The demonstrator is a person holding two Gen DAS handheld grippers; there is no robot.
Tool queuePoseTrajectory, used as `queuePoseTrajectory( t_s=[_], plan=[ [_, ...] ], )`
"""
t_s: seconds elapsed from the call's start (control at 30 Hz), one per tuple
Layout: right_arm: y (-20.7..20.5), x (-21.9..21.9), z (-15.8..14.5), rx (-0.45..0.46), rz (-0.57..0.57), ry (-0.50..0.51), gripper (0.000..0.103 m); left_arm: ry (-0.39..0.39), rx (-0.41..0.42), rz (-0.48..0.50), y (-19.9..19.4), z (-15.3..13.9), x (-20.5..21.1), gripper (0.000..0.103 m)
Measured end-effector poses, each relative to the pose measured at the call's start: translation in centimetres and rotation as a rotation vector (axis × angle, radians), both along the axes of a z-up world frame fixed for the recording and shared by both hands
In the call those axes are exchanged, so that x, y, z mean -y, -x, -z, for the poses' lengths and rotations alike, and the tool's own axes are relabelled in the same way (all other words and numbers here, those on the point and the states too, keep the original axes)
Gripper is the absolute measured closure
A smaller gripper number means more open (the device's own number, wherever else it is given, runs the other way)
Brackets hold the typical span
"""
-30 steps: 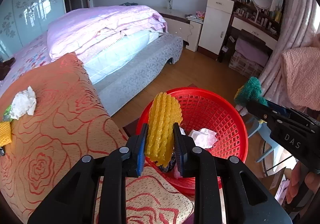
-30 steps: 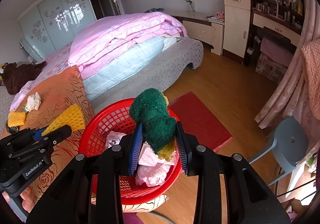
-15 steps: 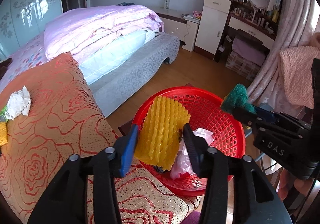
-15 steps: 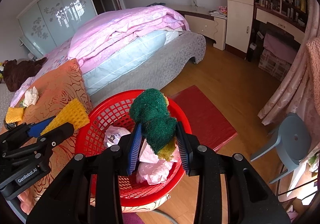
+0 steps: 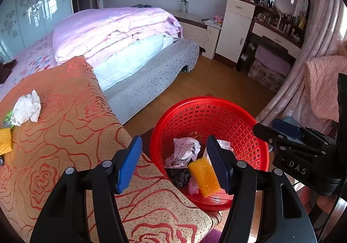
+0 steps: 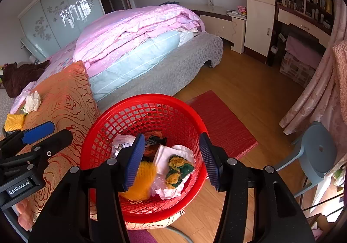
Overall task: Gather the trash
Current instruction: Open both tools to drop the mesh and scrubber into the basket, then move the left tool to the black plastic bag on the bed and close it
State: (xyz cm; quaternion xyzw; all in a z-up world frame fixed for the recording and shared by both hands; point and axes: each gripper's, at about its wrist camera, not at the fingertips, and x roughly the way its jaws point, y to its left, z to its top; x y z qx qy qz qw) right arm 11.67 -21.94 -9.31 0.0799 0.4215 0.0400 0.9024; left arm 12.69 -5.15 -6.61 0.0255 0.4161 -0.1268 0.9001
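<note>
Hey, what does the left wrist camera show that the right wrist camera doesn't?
Only the left wrist view shows the black crumpled scrap low in the red basket.

Only the right wrist view shows the green scouring pad lying on white paper, the red mat and the blue stool.

Both show the basket, the yellow foam net in it, the white tissue on the orange cover, and both tongs, left and right, opening with nothing gripped.

Soft daylight filled the room from the right, where the curtain (image 5: 308, 65) glowed, glare sat on the far wardrobe doors (image 6: 63, 15), the yellow foam (image 6: 141, 180) was smeared by motion, and both fisheye views bent and darkened at their edges.
</note>
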Motion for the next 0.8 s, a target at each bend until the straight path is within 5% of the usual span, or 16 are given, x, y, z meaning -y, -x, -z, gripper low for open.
queuePoseTrajectory(
  t_s=[0.8],
  plan=[
    [3.1,-4.8,-4.2,0.121,-0.12,0.013,0.043,0.025,0.053,-0.225,2.3,-2.8,-9.7,0.037]
  ],
)
